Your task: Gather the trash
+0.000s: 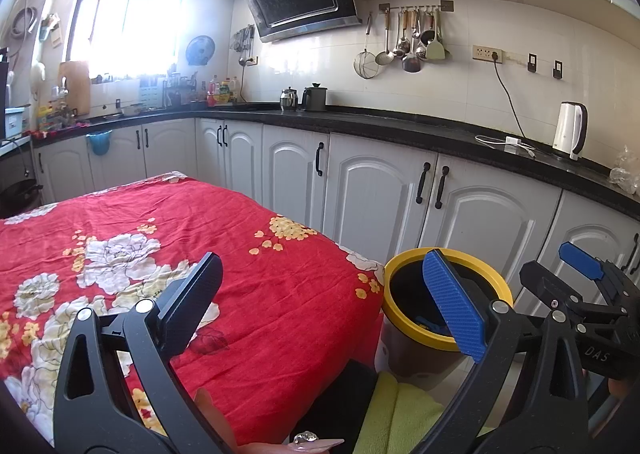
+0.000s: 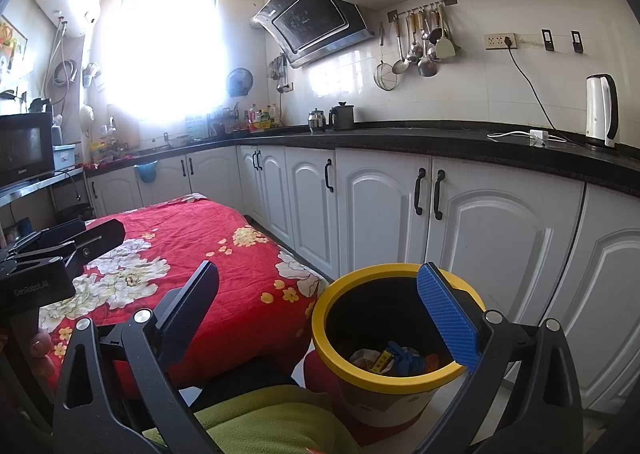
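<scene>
A red flowered cloth covers the tabletop (image 1: 248, 254), which carries nothing visible. Just beside its corner, on the floor, stands one yellow-rimmed bin (image 2: 396, 338) with crumpled trash (image 2: 394, 362) inside: blue, white and yellow scraps, too jumbled to count. Two grippers show: the left gripper (image 1: 320, 302) and the right gripper (image 2: 324, 314), both spread wide and empty, the right above the bin.
</scene>
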A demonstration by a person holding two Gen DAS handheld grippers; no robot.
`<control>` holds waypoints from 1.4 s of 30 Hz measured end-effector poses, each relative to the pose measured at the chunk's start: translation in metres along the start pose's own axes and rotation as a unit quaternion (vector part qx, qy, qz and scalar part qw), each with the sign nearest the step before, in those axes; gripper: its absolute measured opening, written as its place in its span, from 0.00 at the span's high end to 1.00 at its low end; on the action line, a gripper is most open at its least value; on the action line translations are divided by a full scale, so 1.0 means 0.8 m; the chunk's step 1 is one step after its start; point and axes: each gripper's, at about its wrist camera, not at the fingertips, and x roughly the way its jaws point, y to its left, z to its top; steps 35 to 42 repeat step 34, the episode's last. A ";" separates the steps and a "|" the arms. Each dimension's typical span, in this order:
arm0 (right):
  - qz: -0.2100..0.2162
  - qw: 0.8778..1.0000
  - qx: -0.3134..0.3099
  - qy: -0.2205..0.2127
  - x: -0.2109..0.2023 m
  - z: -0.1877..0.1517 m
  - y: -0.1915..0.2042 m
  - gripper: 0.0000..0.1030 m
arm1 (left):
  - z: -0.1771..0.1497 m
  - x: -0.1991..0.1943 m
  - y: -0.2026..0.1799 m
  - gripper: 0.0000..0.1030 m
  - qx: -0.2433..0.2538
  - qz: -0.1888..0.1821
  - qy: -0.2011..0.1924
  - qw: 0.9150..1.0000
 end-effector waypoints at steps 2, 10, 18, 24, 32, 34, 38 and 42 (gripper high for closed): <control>0.000 1.000 0.000 0.000 0.000 -0.001 0.000 0.06 | -0.001 0.000 0.001 0.11 0.000 0.000 0.000 1.000; 0.000 1.000 0.001 0.000 0.001 -0.001 0.000 0.06 | -0.001 0.001 0.001 0.11 0.001 -0.002 0.002 1.000; 0.001 1.000 0.002 0.000 0.000 0.000 -0.001 0.06 | -0.005 0.004 0.003 0.11 0.002 -0.002 0.006 1.000; 0.006 1.000 0.006 0.008 0.007 -0.002 0.002 0.06 | -0.005 0.013 0.019 0.11 -0.024 -0.017 0.034 0.999; 0.103 0.993 -0.040 0.026 0.062 0.033 0.111 0.06 | -0.015 -0.024 0.232 0.11 -0.102 0.201 0.095 0.970; 0.184 0.979 -0.061 0.068 0.097 0.039 0.200 0.06 | -0.032 -0.048 0.321 0.11 -0.133 0.308 0.116 0.935; 0.184 0.979 -0.061 0.068 0.097 0.039 0.200 0.06 | -0.032 -0.048 0.321 0.11 -0.133 0.308 0.116 0.935; 0.184 0.979 -0.061 0.068 0.097 0.039 0.200 0.06 | -0.032 -0.048 0.321 0.11 -0.133 0.308 0.116 0.935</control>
